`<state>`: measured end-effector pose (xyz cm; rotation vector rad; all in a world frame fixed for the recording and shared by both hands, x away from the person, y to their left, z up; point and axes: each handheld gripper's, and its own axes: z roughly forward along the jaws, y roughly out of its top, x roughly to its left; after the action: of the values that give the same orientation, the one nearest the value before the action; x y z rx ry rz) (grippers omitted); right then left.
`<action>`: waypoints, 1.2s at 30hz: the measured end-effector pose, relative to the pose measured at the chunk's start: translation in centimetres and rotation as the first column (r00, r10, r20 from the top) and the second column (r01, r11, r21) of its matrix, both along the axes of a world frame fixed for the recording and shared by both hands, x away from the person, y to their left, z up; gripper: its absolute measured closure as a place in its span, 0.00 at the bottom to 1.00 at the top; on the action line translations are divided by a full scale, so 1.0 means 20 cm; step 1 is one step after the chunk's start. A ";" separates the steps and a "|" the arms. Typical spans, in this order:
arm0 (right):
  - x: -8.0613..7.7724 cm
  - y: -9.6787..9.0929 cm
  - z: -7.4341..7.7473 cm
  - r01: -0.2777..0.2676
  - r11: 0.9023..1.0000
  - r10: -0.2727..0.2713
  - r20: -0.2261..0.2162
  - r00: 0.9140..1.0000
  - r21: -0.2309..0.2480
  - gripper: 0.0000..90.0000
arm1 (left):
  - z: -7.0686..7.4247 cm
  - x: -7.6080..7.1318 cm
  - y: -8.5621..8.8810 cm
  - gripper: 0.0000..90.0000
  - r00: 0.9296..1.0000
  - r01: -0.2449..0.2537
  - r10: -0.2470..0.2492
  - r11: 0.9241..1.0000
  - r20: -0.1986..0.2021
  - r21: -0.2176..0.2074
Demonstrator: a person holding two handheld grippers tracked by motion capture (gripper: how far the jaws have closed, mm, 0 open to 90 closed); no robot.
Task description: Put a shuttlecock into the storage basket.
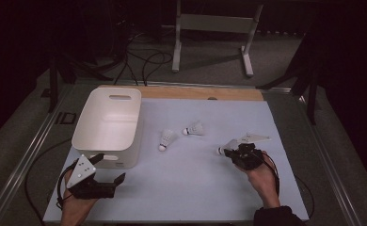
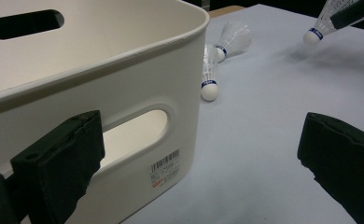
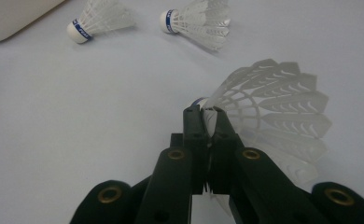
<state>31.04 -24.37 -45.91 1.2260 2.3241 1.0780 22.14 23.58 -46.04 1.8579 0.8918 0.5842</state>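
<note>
Right gripper clamped on a shuttlecock — bin lies far to the left

The right gripper, at the right of centre in the high view, pinches the white feather-skirted plastic shuttlecock by its skirt, its cork end pointing left. The white rectangular plastic bin sits at upper left, well apart, and looks empty as far as its inside shows — so the carry likely runs leftward across the pale table sheet. The left gripper, jaws wide with nothing between them, waits just beside the bin. Two more white shuttlecocks lie on their sides between bin and right gripper.
</note>
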 end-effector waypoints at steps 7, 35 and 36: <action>0.01 0.01 0.01 0.005 1.000 -0.005 0.001 1.000 0.009 0.98 | 0.00 0.00 0.00 0.01 1.000 0.001 -0.001 1.000 -0.001 0.000; 0.05 0.06 0.06 0.016 1.000 -0.016 0.013 1.000 0.016 0.99 | 0.00 0.00 0.00 0.02 1.000 0.002 -0.002 1.000 -0.001 0.001; 0.05 0.07 0.06 0.016 1.000 -0.016 0.015 1.000 0.016 0.99 | 0.00 0.00 0.00 0.02 1.000 0.002 -0.002 1.000 -0.001 0.001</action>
<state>32.02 -23.05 -44.62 1.2359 2.2952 1.0989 22.15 23.55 -46.07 1.8599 0.8899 0.5825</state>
